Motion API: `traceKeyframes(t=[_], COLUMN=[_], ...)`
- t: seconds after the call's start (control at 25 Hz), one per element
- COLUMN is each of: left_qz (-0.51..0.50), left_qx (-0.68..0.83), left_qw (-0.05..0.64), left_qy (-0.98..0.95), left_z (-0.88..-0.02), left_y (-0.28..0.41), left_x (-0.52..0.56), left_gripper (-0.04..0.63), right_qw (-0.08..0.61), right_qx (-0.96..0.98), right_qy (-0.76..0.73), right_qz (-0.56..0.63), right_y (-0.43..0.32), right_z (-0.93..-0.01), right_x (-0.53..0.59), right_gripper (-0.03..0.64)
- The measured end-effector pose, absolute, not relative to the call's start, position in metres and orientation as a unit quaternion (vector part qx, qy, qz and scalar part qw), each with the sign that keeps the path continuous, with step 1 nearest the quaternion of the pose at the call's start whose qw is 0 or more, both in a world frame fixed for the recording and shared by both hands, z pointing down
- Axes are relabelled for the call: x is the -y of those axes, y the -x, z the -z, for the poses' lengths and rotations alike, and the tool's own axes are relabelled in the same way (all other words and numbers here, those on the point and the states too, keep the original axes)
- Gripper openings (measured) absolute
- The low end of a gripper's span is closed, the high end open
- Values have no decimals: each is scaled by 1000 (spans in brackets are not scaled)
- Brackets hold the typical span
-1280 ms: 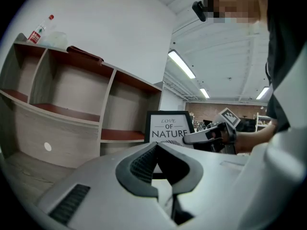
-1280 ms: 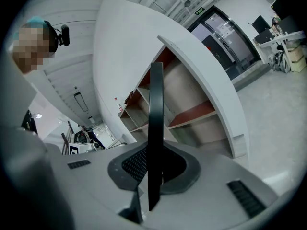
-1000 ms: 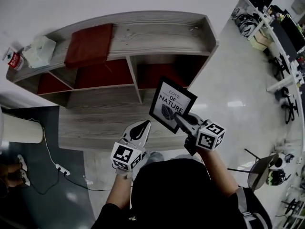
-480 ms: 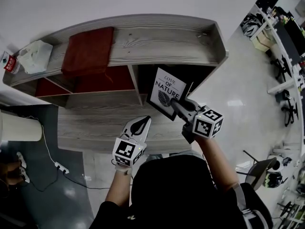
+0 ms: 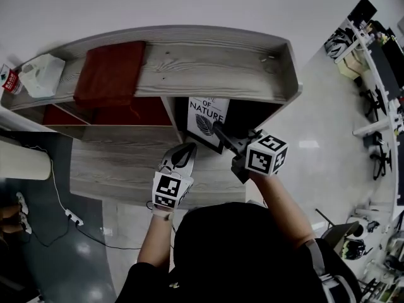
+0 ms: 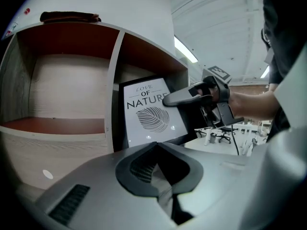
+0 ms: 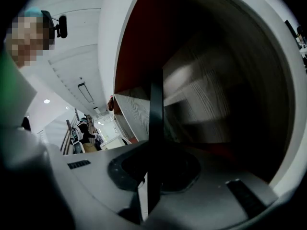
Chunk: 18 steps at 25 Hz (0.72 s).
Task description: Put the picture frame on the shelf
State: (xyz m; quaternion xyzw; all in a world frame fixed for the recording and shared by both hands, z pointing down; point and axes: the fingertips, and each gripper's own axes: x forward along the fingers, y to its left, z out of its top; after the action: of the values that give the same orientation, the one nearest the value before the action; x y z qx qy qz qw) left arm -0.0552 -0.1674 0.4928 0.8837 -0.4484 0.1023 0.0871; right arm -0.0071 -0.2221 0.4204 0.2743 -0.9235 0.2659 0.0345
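The picture frame (image 5: 205, 120), black-edged with a white leaf print, stands upright at the mouth of the right-hand compartment of the grey wood shelf (image 5: 214, 55). Its top is hidden under the shelf's top board. My right gripper (image 5: 219, 129) is shut on the frame's right edge. In the right gripper view the frame (image 7: 155, 123) shows edge-on between the jaws, with the red and wood compartment behind it. My left gripper (image 5: 181, 158) hovers over the lower ledge, left of the frame, shut and empty. The left gripper view shows the frame (image 6: 149, 113) in front of the divider.
A folded red cloth (image 5: 107, 74) lies on the shelf top, with a white bag (image 5: 41, 73) and a small carton (image 5: 7, 79) at its left end. A white cylinder (image 5: 22, 164) and a power strip (image 5: 71, 216) are at the left. Desks and chairs (image 5: 372, 49) stand at the far right.
My right gripper has carried the frame forward, from above the lower ledge into the mouth of the right compartment. The left gripper has moved forward a little.
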Motion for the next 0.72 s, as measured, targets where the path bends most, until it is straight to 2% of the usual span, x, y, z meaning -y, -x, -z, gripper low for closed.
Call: traceKeyframes(t=[0.52,0.72], left_qz=[-112,-112], left_qx=[447,442], left_qw=[80,84], left_qy=[-884,-886], left_z=[-507,-511], left_y=[46,39], left_x=[207,217], left_gripper=[9,9], right_qw=[55,76], right_qx=[925,918], right_qy=[-304,-343], right_qz=[-222,-185], right_y=[10,2], right_z=[-435,-445], right_x=[255,269], right_gripper=[28,75])
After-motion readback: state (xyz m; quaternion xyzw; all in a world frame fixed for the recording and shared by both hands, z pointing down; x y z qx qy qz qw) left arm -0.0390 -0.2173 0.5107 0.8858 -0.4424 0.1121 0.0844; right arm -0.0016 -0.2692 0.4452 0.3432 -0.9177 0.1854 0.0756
